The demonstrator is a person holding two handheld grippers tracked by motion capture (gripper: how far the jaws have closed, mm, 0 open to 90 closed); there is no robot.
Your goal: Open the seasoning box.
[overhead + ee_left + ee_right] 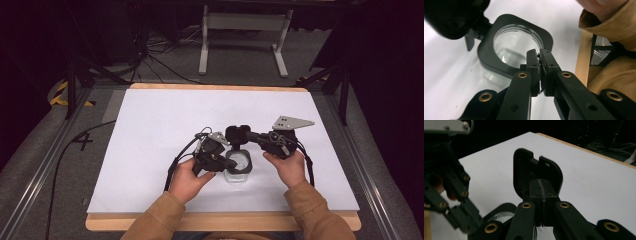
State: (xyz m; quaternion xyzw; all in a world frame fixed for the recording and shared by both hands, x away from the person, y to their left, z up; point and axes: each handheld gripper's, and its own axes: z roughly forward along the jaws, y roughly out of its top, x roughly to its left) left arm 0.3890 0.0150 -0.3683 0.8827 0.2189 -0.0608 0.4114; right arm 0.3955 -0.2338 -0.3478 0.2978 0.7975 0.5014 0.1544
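A clear glass jar (237,170) with a black square collar (496,23) stands on the white sheet near the front middle. Its black hinged lid (238,134) is swung up and back, standing nearly upright. My left gripper (225,162) comes in from the left, and its jaws (539,53) are pinched on the collar's near rim. My right gripper (249,135) reaches in from the right and is shut on the edge of the raised lid (524,165), its tips (541,183) pressed together on it. Nothing shows inside the jar's glass (514,42).
A white sheet (165,120) covers the wooden board (220,222). Tan sleeves (315,210) enter from the front edge. On the floor behind are a white metal stand (245,22) and loose cables (155,47). A metal rail (40,165) runs along the left side.
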